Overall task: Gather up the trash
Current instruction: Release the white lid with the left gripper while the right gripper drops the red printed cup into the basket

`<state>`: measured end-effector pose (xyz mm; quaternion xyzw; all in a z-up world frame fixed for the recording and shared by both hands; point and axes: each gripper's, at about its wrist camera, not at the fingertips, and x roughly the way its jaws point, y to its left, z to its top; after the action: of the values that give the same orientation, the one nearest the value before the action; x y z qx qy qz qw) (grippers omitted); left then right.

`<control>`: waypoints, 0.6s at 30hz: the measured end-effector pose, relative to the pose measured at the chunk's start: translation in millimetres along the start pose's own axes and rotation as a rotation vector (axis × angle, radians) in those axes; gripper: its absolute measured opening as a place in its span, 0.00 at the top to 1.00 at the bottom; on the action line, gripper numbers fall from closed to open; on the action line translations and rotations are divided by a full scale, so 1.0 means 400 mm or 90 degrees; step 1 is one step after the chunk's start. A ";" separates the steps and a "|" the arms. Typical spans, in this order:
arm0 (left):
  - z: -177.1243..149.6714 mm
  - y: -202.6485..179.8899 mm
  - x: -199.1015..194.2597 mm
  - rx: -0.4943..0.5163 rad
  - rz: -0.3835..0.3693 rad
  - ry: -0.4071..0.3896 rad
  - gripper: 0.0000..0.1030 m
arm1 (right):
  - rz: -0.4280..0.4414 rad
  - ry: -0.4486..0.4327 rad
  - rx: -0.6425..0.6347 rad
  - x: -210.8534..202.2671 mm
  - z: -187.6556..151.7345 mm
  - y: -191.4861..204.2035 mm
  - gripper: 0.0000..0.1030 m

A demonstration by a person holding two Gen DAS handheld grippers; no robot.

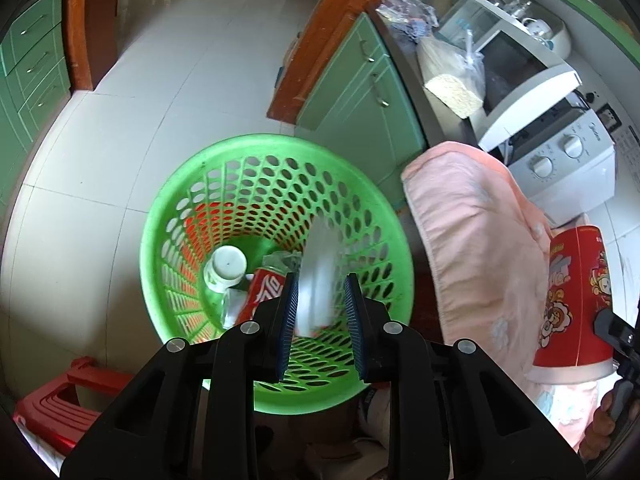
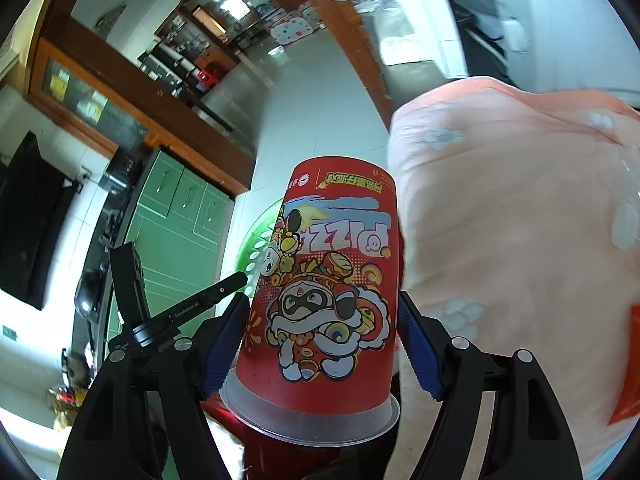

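My left gripper (image 1: 322,278) hangs over a green mesh basket (image 1: 180,216) on the floor. Its jaws stand a little apart. Between them is a motion-blurred white thing (image 1: 316,272), and green shows between it and the right pad. In the basket lie a white cup (image 1: 226,266), a red cola can (image 1: 264,288) and crumpled clear plastic. My right gripper (image 2: 322,300) is shut on a red cartoon-printed paper cup (image 2: 332,280), held upside down with its clear-lidded rim toward the camera. That cup (image 1: 576,300) is right of the basket (image 2: 256,240).
A pink cloth (image 1: 480,240) (image 2: 520,240) drapes over something between the basket and the white oven (image 1: 560,160). Green cabinets (image 1: 360,92) and a counter with a bag of grain (image 1: 452,76) lie beyond. A red stool (image 1: 60,400) stands at the lower left.
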<state>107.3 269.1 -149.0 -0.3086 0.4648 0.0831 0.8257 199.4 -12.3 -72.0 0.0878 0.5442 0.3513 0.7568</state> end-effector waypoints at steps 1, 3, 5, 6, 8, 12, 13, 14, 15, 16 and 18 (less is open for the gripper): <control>0.001 0.004 -0.001 0.000 0.005 -0.001 0.77 | -0.005 0.001 -0.008 0.008 -0.003 0.006 0.31; 0.002 0.010 -0.002 0.001 0.014 -0.002 0.75 | -0.022 0.002 -0.029 0.029 -0.002 0.026 0.31; 0.002 0.017 -0.005 0.001 0.020 -0.003 0.74 | -0.030 0.004 -0.045 0.044 -0.002 0.035 0.31; 0.003 0.019 -0.005 0.000 0.023 -0.003 0.71 | -0.032 0.006 -0.050 0.053 -0.002 0.043 0.31; 0.002 0.027 -0.012 -0.006 0.032 -0.009 0.65 | -0.039 0.009 -0.062 0.073 0.000 0.056 0.31; 0.001 0.041 -0.031 -0.011 0.042 -0.020 0.59 | -0.054 0.013 -0.089 0.112 -0.006 0.081 0.31; -0.001 0.044 -0.037 -0.010 0.048 -0.024 0.58 | -0.056 0.015 -0.093 0.124 -0.006 0.086 0.31; -0.001 0.046 -0.042 -0.008 0.054 -0.029 0.56 | -0.057 0.019 -0.097 0.138 -0.006 0.092 0.31; -0.001 0.047 -0.046 -0.007 0.058 -0.032 0.55 | -0.057 0.022 -0.098 0.148 -0.006 0.096 0.31; -0.001 0.050 -0.050 -0.006 0.063 -0.035 0.54 | -0.057 0.025 -0.099 0.159 -0.004 0.099 0.31; 0.000 0.057 -0.058 -0.009 0.074 -0.040 0.52 | -0.058 0.028 -0.101 0.185 -0.001 0.110 0.31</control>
<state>84.9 290.8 -139.9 -0.2839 0.4549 0.1440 0.8317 191.9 66.3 -105.8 -0.0053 0.5348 0.3603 0.7643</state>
